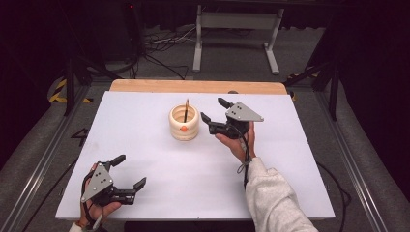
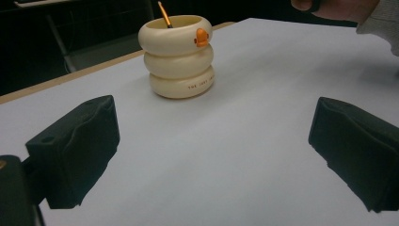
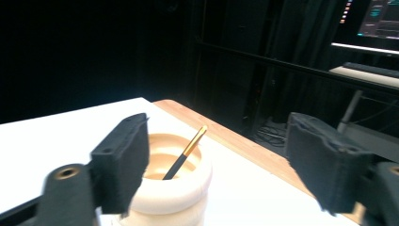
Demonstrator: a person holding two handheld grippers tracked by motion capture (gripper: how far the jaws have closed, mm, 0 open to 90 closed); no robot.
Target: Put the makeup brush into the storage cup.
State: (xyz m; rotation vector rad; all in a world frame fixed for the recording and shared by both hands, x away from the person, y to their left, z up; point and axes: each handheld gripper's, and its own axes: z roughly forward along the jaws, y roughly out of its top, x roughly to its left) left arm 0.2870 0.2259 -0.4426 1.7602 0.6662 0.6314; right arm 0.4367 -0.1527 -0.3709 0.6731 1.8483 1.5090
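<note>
My right claw (image 1: 214, 109) hangs just beside the right flank of the cream pot (image 1: 184, 123), jaws spread wide with nothing between them. In the right gripper view the same claw (image 3: 216, 160) looks down over the pot (image 3: 171, 188), and neither pad touches its rim. The pot, a stack of three ring-shaped bulges with a small orange knob on its front, stands upright on the white bench (image 1: 159, 159), a little behind the bench's middle and near the wooden strip along the far edge. A pen (image 1: 185, 110) with a dark barrel and gold tip stands inside the pot, leaning against the inner wall, its gold end above the rim. The pen (image 3: 186, 153) is well clear of both right jaws. My left claw (image 1: 130, 171) rests low at the near left corner of the bench, well apart from the pot, jaws spread and empty. In the left gripper view, the claw (image 2: 211, 155) faces the pot (image 2: 179, 56) across bare bench.
</note>
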